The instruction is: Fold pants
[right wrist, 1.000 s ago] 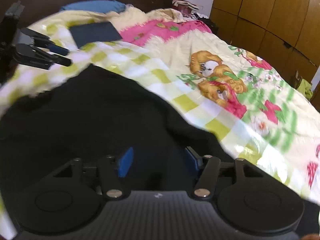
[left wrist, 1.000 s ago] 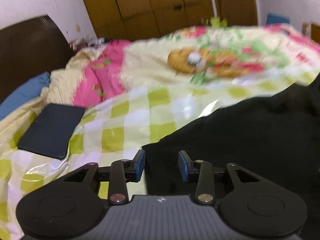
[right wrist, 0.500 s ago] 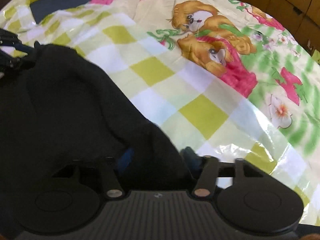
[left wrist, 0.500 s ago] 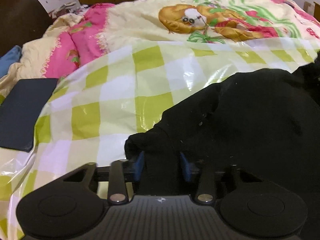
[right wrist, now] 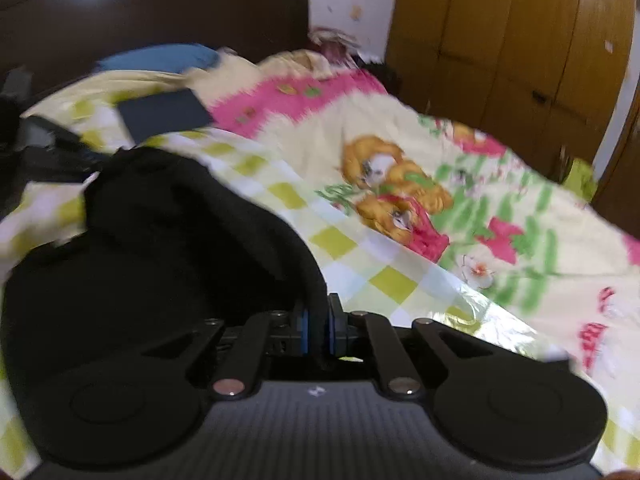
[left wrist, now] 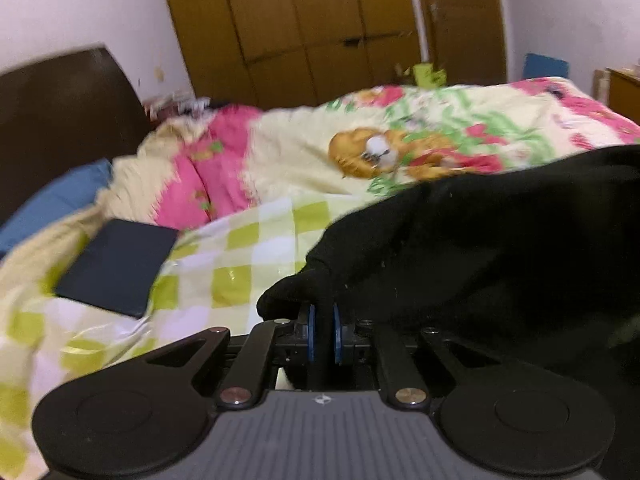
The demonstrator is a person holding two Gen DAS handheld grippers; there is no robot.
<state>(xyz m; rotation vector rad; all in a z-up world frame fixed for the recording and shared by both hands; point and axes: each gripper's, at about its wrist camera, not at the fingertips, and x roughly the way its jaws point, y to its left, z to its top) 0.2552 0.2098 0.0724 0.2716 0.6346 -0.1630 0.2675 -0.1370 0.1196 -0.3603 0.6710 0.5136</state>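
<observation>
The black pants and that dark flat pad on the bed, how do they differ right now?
The black pants are soft and bunched, lifted at an edge; the dark flat pad is a stiff rectangle lying flat. The pants are pinched in the left tool and the right tool, whose jaws are closing; nothing touches the pad. Both are dark and sit over the checked sheet.

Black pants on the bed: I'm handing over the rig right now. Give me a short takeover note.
Left hand-held gripper: shut on an edge of the black fabric pants.
Right hand-held gripper: jaws closing, the opposite pants edge pinched between them.
Pants: bunched, draped between both grippers over the green-and-white checked plastic sheet on the bed. A dark flat rectangular pad lies off to the side.
Done: both edges gripped.
Left: spread the pants out and make the folds; no neat fold shows yet.
</observation>
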